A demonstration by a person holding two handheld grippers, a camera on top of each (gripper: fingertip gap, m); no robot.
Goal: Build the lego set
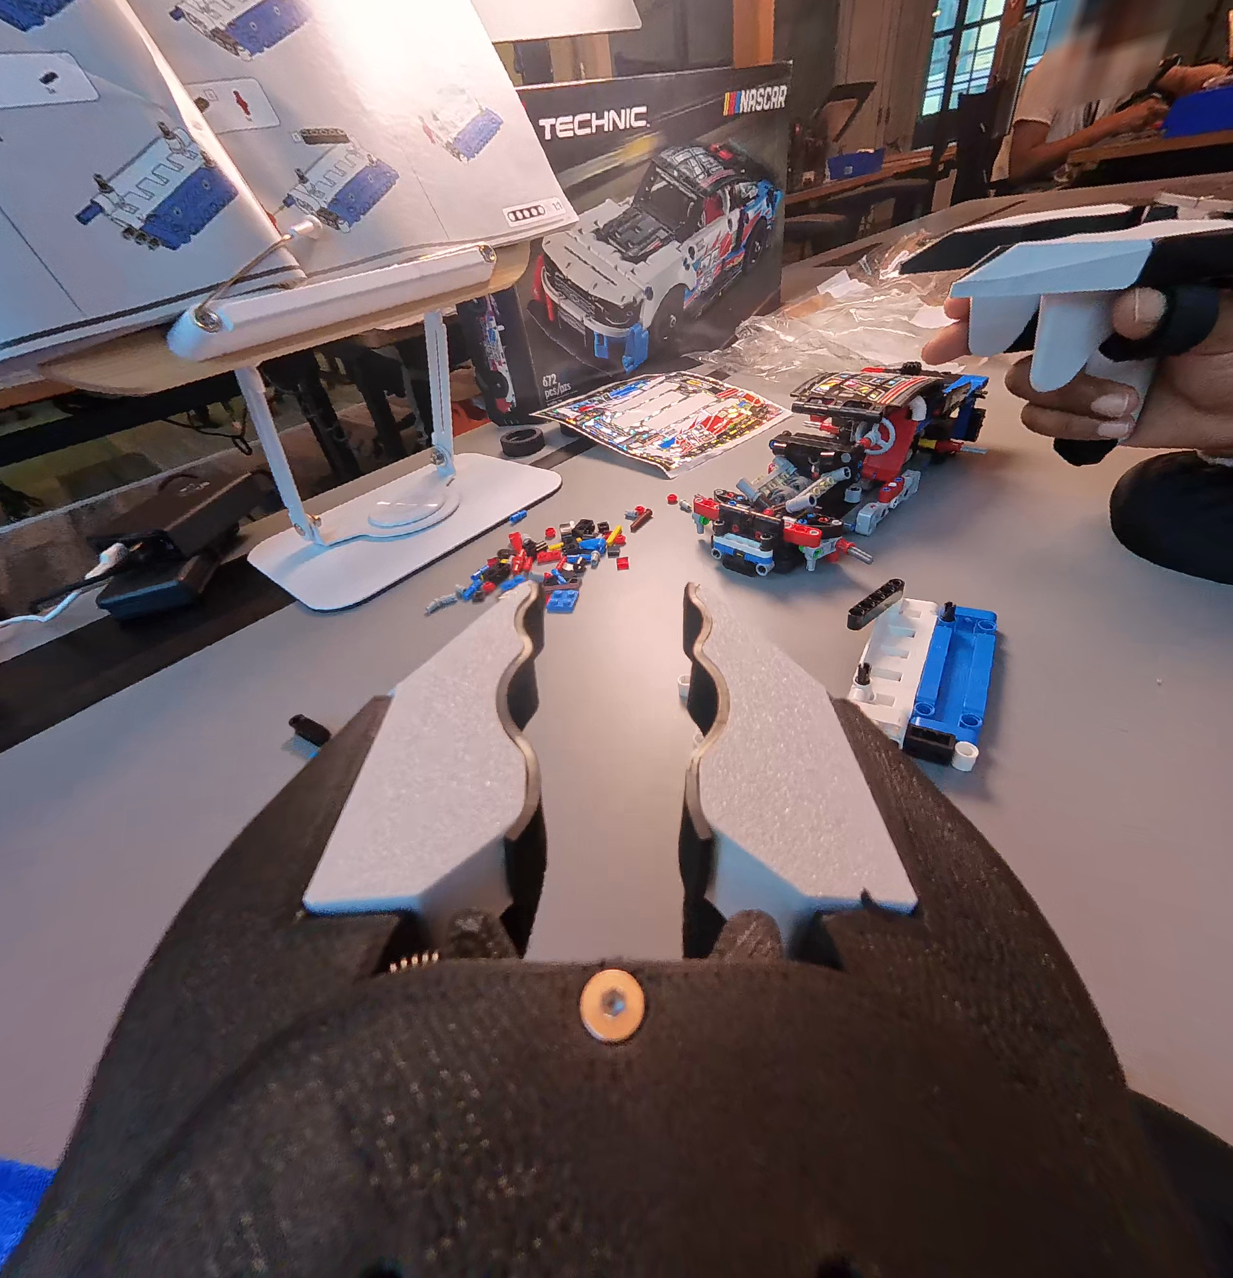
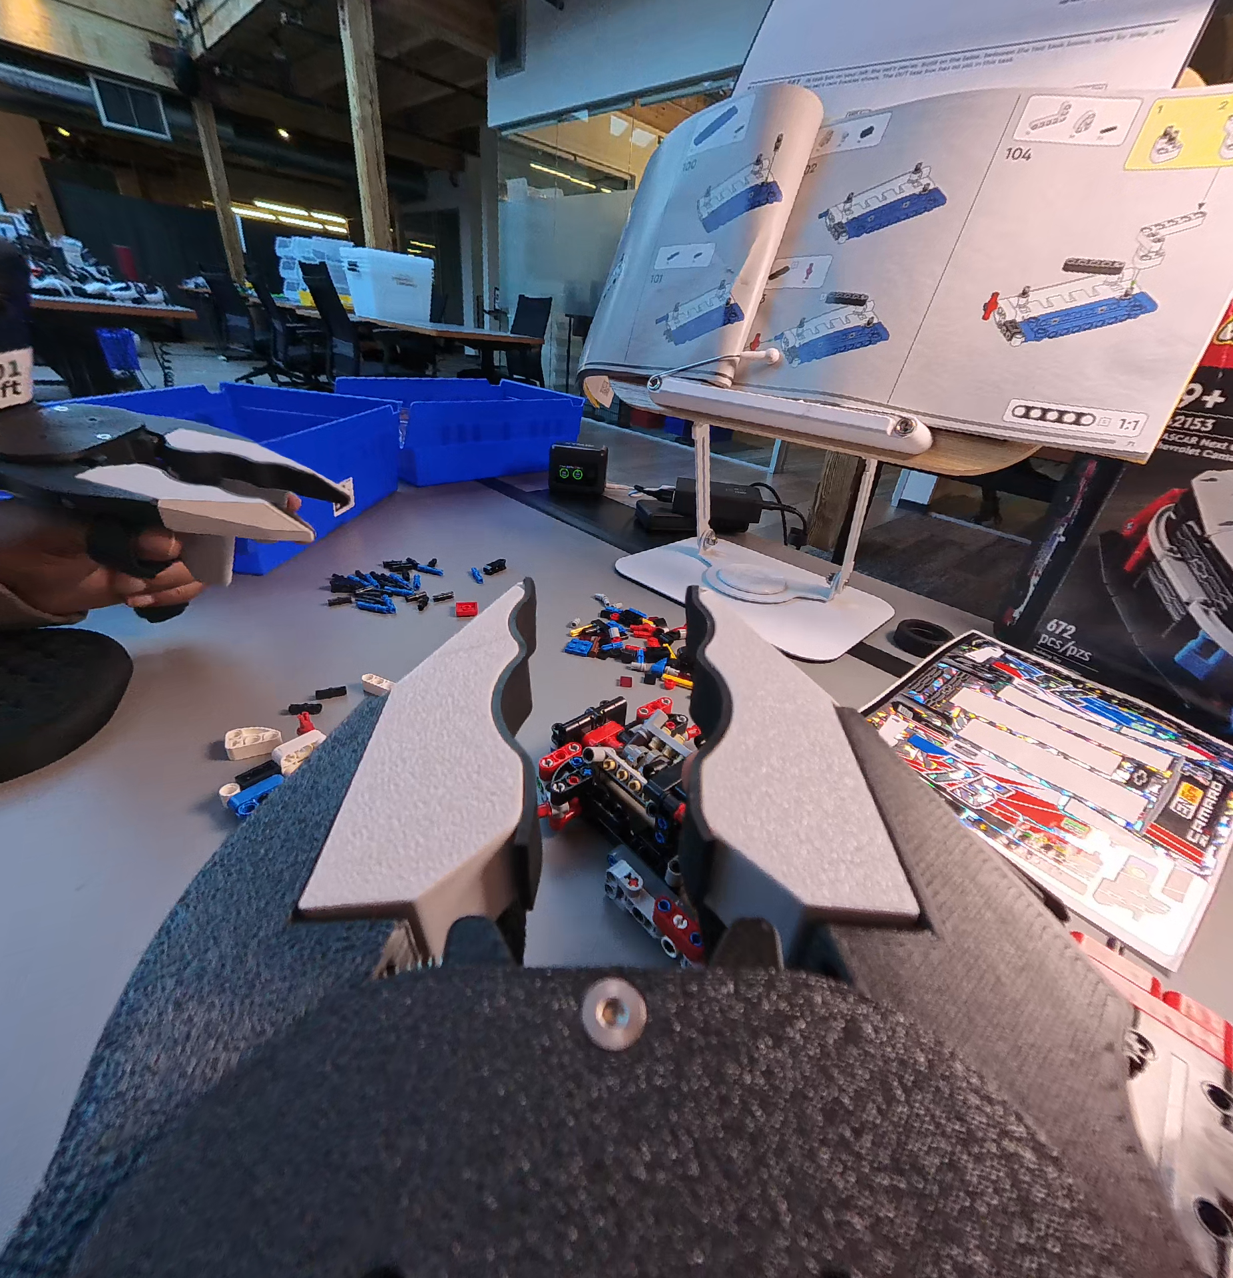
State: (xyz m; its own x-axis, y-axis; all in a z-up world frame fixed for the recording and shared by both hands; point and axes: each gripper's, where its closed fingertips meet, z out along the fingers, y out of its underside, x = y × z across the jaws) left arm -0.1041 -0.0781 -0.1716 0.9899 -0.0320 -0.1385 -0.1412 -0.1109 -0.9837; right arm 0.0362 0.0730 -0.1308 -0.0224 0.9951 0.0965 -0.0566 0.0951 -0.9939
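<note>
My left gripper (image 1: pixel 610 598) is open and empty, hovering low over the grey table (image 1: pixel 600 726). A blue and white sub-assembly (image 1: pixel 935 674) with a loose black beam (image 1: pixel 875 603) at its far end lies to its right. The partly built car chassis (image 1: pixel 842 477) stands beyond that. A pile of small loose pieces (image 1: pixel 558 553) lies just past the left fingertips. My right gripper (image 2: pixel 610 602) is open and empty, above the chassis front (image 2: pixel 620 767), which shows between its fingers. The pile of mixed small pieces (image 2: pixel 634 640) lies ahead of it. The right gripper also shows in the left wrist view (image 1: pixel 1056 276), held by a hand.
An instruction booklet (image 2: pixel 946 263) rests open on a white stand (image 2: pixel 759 588). The set's box (image 1: pixel 659 235) and a sticker sheet (image 2: pixel 1063 781) lie at the back. Blue bins (image 2: pixel 365 436), black and blue pins (image 2: pixel 385 588), white connectors (image 2: pixel 268 750), a loose tyre (image 1: pixel 524 441) and plastic bags (image 1: pixel 828 325) sit around.
</note>
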